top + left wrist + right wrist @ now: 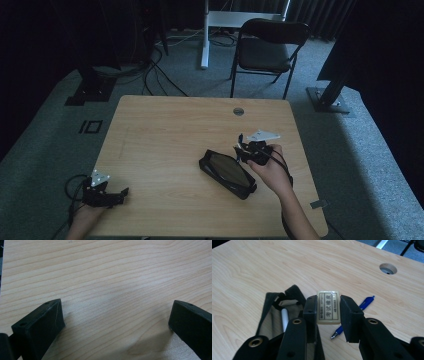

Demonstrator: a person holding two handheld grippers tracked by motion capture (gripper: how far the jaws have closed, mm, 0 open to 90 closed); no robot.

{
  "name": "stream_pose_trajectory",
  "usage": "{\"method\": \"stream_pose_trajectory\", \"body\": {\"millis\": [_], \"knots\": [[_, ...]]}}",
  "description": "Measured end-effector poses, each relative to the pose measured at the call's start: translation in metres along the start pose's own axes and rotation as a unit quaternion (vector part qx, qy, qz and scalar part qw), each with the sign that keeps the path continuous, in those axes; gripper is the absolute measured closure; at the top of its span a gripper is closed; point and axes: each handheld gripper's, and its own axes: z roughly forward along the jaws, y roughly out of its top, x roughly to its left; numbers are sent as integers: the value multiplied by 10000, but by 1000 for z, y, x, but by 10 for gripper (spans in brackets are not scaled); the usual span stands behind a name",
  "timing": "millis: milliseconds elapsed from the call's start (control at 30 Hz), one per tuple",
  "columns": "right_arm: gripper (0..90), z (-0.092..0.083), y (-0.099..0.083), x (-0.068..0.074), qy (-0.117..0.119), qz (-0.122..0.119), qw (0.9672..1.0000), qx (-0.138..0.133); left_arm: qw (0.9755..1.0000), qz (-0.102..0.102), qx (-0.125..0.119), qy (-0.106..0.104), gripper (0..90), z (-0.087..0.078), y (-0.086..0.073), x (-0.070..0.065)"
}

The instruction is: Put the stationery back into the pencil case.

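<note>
eraser (328, 307) label — printed "考试橡皮"

The left claw (120, 192) is black, with a small grey three-cornered plate on top and a dark cable looping off it. The right claw (239, 150) is black too, with a pale plate. Its two fat, blocky arms have round screw holes with shiny metal rings.

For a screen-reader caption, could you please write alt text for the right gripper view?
The right gripper is shut on a small cream eraser printed with dark characters, held above a light wooden table. Below it to the left lies an open black pencil case with a white stick-shaped item inside, and a blue pen lies on the table to the right.
</note>
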Motion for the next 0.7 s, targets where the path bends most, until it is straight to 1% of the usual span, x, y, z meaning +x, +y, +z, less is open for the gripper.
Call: {"method": "stream_pose_trajectory", "body": {"millis": [100,133,167,200,267,333,533,600,667,700], "knots": [[681,0,1,4,68,-28,10000,-11,10000,-5,1,0,0,0,0,0],[681,0,1,6,117,-89,9999,-17,10000,0,1,0,0,0,0,0],[681,1,1,8,151,-102,9998,-14,10000,0,0,1,0,0,0,0],[681,1,1,9,155,-169,9997,1,10000,0,0,1,0,0,0,0],[682,2,1,10,175,-168,9997,5,10000,0,1,0,0,0,0,0],[681,3,1,13,258,-203,9994,57,10000,-7,0,-1,0,0,0,0],[681,5,1,21,460,-325,9984,102,10000,-9,-1,0,0,0,0,0],[681,6,1,24,508,-448,9975,192,10000,-17,-8,-1,0,0,0,0],[681,7,0,26,574,-446,9971,241,10000,-17,-8,0,0,0,0,0],[681,8,0,27,598,-500,9965,291,10000,-17,-8,0,0,0,0,0]]}}
